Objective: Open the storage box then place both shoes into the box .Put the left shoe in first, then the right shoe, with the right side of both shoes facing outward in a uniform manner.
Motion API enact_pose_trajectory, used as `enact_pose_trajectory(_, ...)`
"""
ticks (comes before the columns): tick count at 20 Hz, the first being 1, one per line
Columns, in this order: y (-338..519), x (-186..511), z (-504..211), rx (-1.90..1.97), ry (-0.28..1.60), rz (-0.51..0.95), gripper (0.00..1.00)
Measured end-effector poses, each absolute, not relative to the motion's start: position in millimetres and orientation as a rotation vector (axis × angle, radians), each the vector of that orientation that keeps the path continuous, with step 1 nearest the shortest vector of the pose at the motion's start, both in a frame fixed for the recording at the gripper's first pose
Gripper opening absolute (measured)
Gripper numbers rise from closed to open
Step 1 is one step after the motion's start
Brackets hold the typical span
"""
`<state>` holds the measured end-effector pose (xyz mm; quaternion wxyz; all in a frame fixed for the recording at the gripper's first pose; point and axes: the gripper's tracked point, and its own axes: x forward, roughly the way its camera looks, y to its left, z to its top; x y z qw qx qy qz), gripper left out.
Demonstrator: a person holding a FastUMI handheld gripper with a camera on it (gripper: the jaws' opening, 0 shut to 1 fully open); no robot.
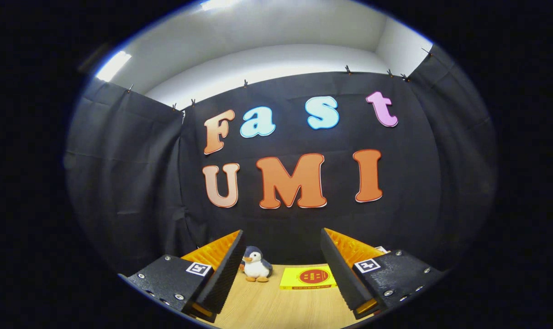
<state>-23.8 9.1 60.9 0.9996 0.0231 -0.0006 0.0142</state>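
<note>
One gripper (pixel 283 274) on record, held level and high, aimed along the bench (pixel 276 306) toward the booth's back wall (pixel 303 219); fingers spread wide apart, released, nothing between them. Two small items logged beyond the fingertips, both near the far edge of the bench where it meets the wall: a plush penguin (pixel 256 265), upright, just past the left finger's tip; a flat yellow box (pixel 308 278) with a red round mark on top, lying just beside the penguin toward the right finger, long axis running across the line of the fingers. Uncertain whether this flat yellow item counts as the storage box of the task; too low and too small in appearance to judge, lid state unreadable. Shoes: none located on the stretch of bench seen between and ahead of the fingers; position relative to the gripper therefore not determinable, nor their long axes, nor which way their right sides face. Judged consequence: bearing from gripper to shoes and storage box, the relation on which any coming reach depends, left open here; stage of the task likewise not settled by this scene. Bench surface pale wood grain, lit evenly.
</note>
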Motion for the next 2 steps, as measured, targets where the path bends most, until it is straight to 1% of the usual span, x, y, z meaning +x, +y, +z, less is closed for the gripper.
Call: enact_pose_trajectory(2,-0.5,-26.7,65.5,0.027,-0.036,0.013,0.98)
